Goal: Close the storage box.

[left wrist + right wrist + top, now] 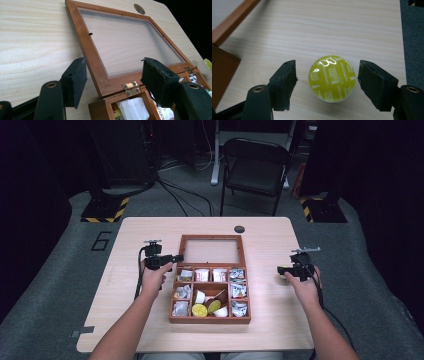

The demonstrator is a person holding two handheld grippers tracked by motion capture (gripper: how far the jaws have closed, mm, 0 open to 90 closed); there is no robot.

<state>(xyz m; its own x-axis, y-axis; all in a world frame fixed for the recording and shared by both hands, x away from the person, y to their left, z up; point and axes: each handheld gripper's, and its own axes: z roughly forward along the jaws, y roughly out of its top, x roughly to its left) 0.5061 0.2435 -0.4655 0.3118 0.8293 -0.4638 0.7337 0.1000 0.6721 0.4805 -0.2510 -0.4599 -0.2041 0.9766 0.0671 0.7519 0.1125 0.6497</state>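
My right fingers [327, 83] apart around round yellow foil-topped capsule [332, 78] on desk [337, 30] right of wooden box [210, 292]; I'd lift straight off. Left fingers [115, 80] apart, empty.

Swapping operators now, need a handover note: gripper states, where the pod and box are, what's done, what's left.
Right gripper: open, jaws either side of the yellow coffee pod, pads not touching it. The pod sits foil-up on the table, right of the wooden box.
Left gripper: open, empty, at the box's back left corner by the opened lid.
Done: lid open, one pod out on the table.
Left: probably back the right gripper off; more pods and sachets remain in the box compartments.
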